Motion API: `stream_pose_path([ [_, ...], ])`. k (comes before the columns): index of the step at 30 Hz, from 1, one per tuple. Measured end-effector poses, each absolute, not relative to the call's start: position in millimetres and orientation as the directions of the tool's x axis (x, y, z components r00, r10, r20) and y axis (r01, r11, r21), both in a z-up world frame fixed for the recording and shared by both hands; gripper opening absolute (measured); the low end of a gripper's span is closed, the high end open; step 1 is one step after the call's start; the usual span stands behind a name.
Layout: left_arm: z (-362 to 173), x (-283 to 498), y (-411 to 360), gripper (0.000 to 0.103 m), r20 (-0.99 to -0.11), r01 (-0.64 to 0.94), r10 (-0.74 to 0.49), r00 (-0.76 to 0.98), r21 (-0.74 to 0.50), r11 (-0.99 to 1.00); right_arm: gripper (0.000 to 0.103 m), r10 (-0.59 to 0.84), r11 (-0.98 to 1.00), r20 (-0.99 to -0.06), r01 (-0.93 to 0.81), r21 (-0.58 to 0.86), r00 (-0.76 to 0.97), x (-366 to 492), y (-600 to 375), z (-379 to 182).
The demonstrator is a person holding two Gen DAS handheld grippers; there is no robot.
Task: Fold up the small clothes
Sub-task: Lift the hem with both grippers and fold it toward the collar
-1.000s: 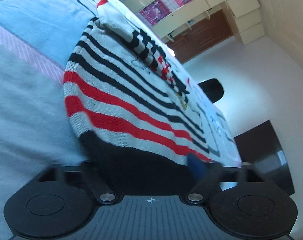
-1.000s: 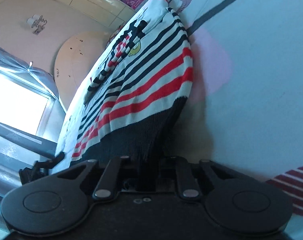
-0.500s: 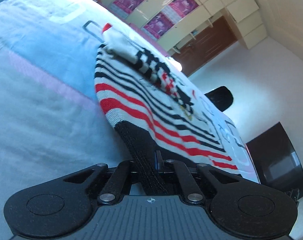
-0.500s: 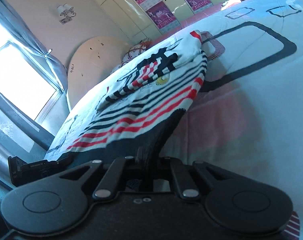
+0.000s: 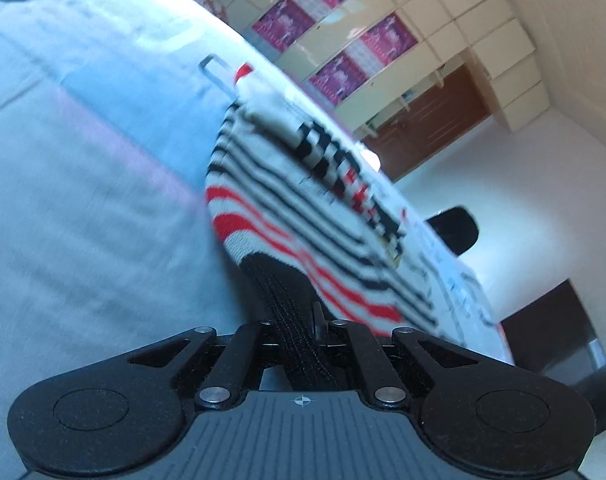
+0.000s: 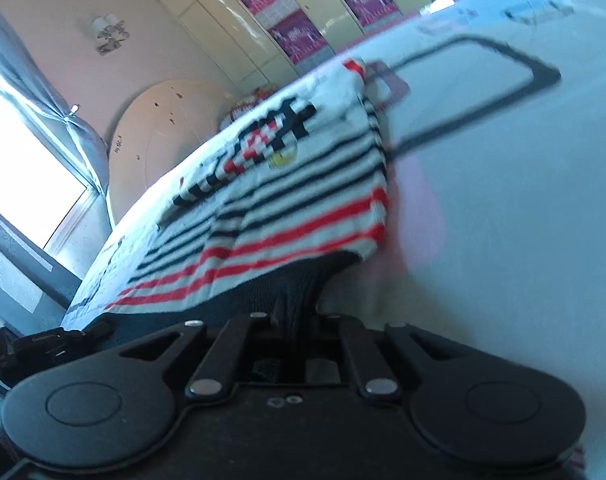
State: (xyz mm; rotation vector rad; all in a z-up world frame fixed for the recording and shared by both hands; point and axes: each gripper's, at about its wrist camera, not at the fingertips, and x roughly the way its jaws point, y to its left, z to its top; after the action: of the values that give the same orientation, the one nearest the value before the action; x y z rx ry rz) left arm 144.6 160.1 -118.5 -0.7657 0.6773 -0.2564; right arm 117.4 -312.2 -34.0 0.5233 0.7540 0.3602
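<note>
One small knitted sweater (image 5: 303,216) – white with thin black stripes, a few red bands and a black ribbed hem – lies on the bed (image 5: 83,200), and it is the only garment in view. A sleeve with black and red checks lies folded across its chest, and a red-edged collar shows at the far end.

Two grippers hold it, one at each end of the hem. The left gripper (image 5: 309,320) has its jaws pinched together on the black ribbing at the sweater's left bottom corner; the knit bunches into a ridge that runs straight into the clamp. The right gripper (image 6: 291,312) is likewise clamped tight on the black hem at the right bottom corner, with the dark cloth drawn up into a peak between its fingers. Between the two grips the hem is raised off the bedcover, while the chest and collar rest on it farther away.

The bedcover is pale with dark outlined rectangles and a faint pink band. In the left view it is bare to the left of the sweater; in the right view it is bare to the right – open cloth on both outer sides. The near edge of the bed shows at lower left in the right view, where a black device (image 6: 43,344) sits just below it. Beyond the bed stand a cream wardrobe (image 6: 303,12) with purple panels, a window (image 6: 19,168) and a dark chair back (image 5: 455,224).
</note>
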Motion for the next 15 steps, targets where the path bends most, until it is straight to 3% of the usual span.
stream_pose_path([
  [8,-79,217,172,0.003,-0.348,0.042,-0.451,0.822,-0.753,0.656,0.006,0.443,0.846,-0.461,-0.19,0.498,0.769,183,-314,27],
  [15,-54,337,175,0.003,-0.367,0.045,-0.466,0.805,-0.746,0.664,0.006,0.416,0.857,-0.446,-0.177,0.485,0.792,288,-310,58],
])
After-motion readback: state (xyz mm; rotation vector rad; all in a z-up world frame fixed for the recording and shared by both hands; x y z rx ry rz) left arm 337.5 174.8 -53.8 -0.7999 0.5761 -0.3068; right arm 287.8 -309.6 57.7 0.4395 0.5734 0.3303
